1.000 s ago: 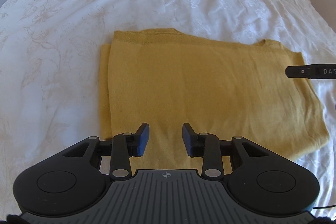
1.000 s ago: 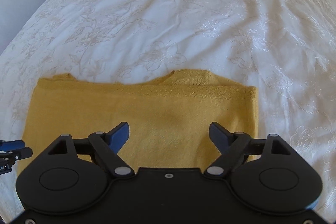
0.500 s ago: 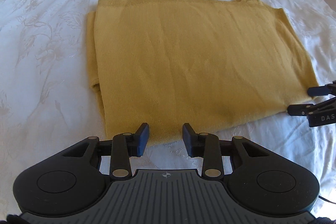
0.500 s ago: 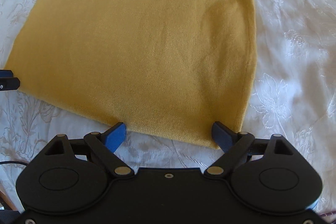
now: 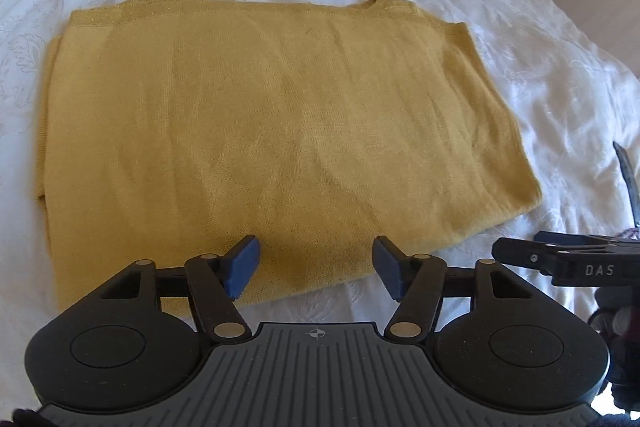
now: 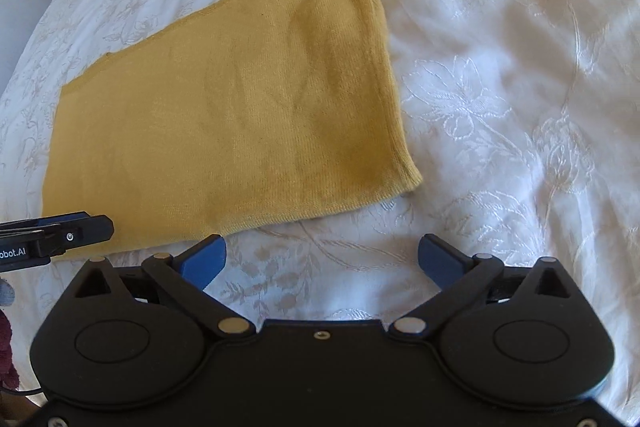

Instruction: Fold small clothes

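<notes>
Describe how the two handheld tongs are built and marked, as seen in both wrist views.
The left tongs have matte black linkage arms with silver pivot pins, two round black housings, a ribbed grey centre plate with a small crosshair mark, and blue pads. The right tongs are alike, but with a plain black centre plate and one screw. White lettering "DAS" marks the right one's side, "obot.AI" the left's.

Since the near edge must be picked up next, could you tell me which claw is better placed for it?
Left, probably. The left claw, jaws opening, straddles the near hem of the yellow garment. The right claw, also opening, has only white bedspread between its fingers.
</notes>
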Demonstrator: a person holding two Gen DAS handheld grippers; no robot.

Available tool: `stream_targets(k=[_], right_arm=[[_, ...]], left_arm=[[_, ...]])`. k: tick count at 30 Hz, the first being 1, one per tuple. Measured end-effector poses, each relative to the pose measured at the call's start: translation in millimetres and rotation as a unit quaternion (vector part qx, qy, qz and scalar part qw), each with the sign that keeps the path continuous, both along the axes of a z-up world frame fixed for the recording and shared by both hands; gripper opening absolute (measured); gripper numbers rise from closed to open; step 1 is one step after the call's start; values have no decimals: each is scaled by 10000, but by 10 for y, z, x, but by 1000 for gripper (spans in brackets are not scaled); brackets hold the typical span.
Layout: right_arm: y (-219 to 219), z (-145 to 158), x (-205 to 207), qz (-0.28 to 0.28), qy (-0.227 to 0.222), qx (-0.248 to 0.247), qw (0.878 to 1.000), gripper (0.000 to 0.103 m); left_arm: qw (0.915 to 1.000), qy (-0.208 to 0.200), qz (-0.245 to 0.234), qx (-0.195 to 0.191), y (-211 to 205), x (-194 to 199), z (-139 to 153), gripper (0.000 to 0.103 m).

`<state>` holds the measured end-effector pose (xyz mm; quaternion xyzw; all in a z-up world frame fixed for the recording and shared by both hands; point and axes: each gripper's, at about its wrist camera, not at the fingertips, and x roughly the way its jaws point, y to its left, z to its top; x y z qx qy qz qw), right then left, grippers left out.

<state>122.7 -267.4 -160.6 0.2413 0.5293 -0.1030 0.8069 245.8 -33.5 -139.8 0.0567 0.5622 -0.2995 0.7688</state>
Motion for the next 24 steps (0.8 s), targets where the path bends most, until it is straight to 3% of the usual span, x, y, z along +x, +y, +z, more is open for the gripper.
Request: stream_targets(k=[4,11,16,24], right_arm=[[-14,-70,-43,86,67,111,9999,102],[-6,-239,42,743,292,149,9967,103],[26,-272,67,966,255,79,9950,103],[83,-280,-23,1384,95,-134,9902,103]], left_arm=[[9995,-87,-16,296,-115,-50,-113,77],[9973,-270,44,685,-239,-130,-242,86],[9957,-296,85,877,-348,-152,-294,102],[9932,-249,370,1071,-436,-163,-326,102]])
